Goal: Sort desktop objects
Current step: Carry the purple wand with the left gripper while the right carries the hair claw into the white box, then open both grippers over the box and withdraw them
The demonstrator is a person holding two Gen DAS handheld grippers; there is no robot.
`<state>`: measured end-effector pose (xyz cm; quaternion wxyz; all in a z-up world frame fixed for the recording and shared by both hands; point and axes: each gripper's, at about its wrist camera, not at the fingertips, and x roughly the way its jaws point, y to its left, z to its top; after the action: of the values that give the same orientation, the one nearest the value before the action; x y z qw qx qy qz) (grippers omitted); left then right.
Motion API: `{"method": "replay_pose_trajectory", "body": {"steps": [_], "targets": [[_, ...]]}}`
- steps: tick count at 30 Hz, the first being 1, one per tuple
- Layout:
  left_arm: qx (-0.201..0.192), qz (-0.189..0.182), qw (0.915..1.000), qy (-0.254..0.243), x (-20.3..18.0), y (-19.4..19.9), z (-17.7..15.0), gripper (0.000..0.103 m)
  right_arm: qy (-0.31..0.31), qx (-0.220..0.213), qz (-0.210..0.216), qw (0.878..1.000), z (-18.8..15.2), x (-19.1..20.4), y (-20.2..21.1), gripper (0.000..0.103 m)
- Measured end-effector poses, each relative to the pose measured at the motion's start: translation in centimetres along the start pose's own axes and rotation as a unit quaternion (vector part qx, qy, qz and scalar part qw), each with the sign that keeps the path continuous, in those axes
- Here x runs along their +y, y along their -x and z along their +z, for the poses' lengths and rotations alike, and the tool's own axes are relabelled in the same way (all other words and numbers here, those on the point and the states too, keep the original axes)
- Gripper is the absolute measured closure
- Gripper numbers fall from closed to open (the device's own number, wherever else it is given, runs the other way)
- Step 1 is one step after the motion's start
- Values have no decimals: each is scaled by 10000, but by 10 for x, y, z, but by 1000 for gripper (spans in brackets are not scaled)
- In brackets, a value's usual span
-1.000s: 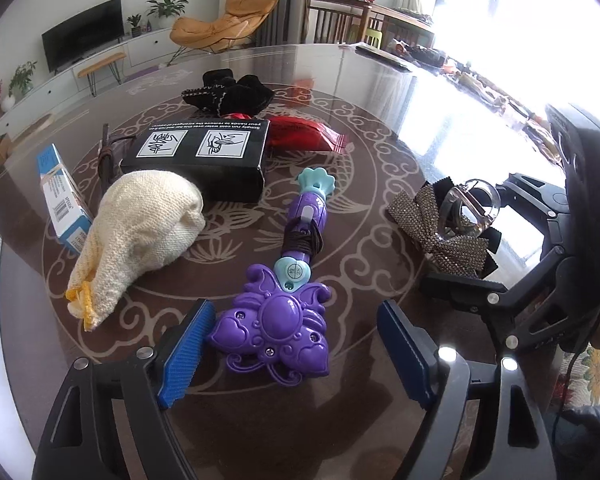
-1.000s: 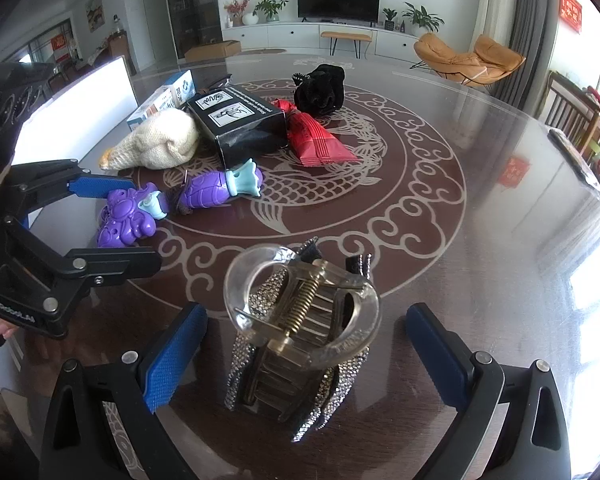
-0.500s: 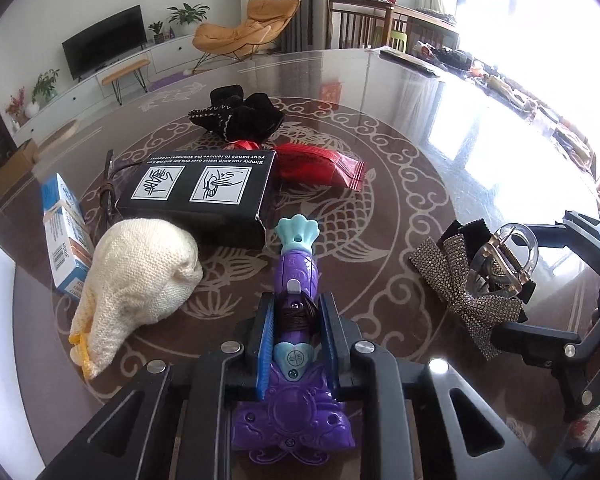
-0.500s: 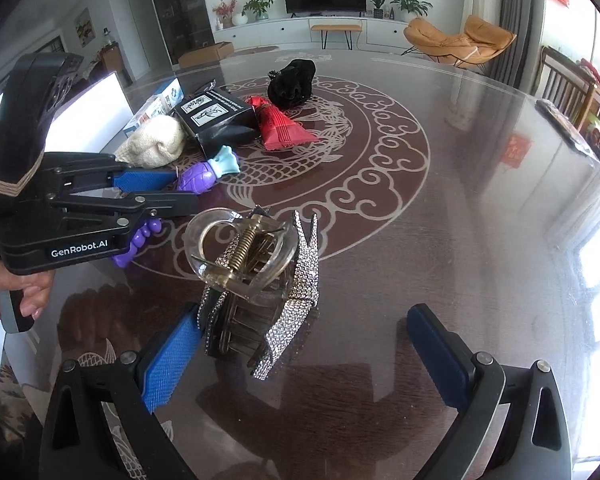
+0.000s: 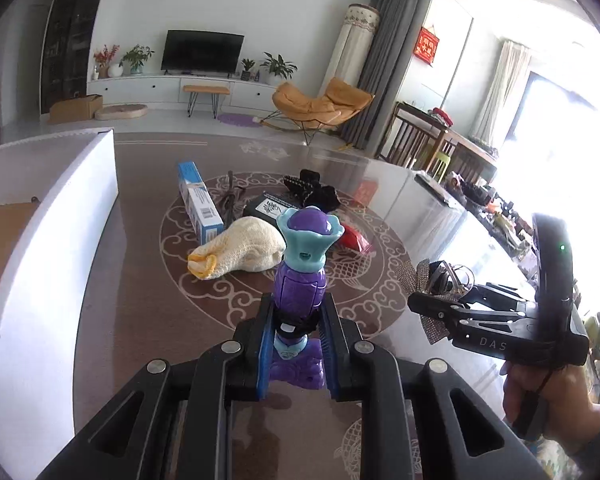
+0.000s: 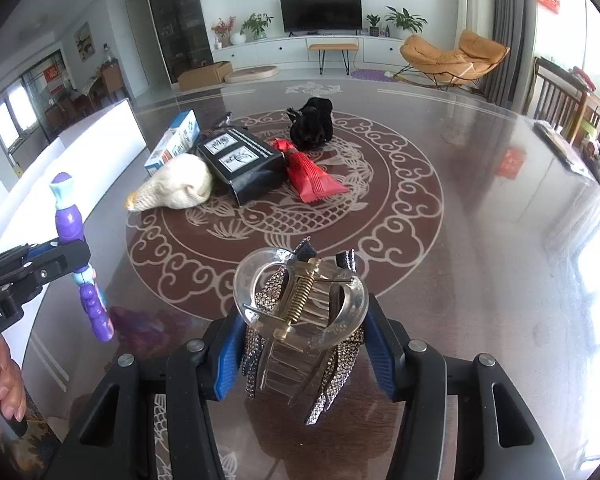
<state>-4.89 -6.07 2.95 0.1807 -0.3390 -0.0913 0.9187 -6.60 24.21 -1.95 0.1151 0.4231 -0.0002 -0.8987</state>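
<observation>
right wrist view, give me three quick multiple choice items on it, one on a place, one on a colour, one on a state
1. Where is the red packet?
A. beside the black box
B. inside the white bin
C. in the left tool

2. What colour is the toy wand?
A. green
B. purple and teal
C. orange

3. What is the right tool doing?
A. open above the table
B. shut on nothing
C. shut on the hair claw clip

Answers: 1 A, the packet lies on the table against the box's right side. 2 B, purple body with teal ends, held by the left tool. 3 C, the blue pads press the clip's sides.
</observation>
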Motion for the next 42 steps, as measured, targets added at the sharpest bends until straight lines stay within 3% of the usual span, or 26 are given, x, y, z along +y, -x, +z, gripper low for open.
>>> {"method": "replay_pose_trajectory", "body": {"steps": [6,11,14,18,22,25,27,29,30,31,34,36,39,42], "targets": [[-1104,182,9922,543,36,105,27,83,632,-475,717,9943,49,82,34,49],[-1429,724,9839,795,94,181,32,82,1110,-735,1681,9767,79,180,50,49],[-1140,1211,9808,1016,139,197,27,82,1424,-645,2329,9599,83,246,48,49],[-289,1632,9747,1499,207,182,10,83,1950,-132,3012,9333,64,326,29,49],[513,1785,9644,1882,256,152,-12,83,2585,431,3232,9093,28,383,3,49],[922,1823,9573,2045,275,133,-24,81,2845,816,3211,8996,5,405,-18,48],[1032,1926,9496,2248,281,128,-23,72,2866,931,3135,9005,-2,410,-27,42],[913,2100,9471,2246,280,130,-19,50,2745,835,3223,9021,-2,405,-25,28],[817,2186,9465,2227,277,132,-18,33,2658,725,3272,9039,1,399,-21,20],[698,2269,9461,2205,274,135,-17,25,2562,591,3312,9062,6,390,-15,17],[384,2394,9456,2170,259,140,-14,24,2287,99,3329,9147,24,357,4,14],[204,2317,9499,2089,247,143,-10,24,2141,-309,3150,9241,31,327,15,5],[56,2099,9629,1696,206,140,0,24,1936,-792,2552,9440,30,270,14,0],[-8,1598,9797,1213,147,129,11,24,1718,-619,1640,9694,16,198,-6,0]]}}
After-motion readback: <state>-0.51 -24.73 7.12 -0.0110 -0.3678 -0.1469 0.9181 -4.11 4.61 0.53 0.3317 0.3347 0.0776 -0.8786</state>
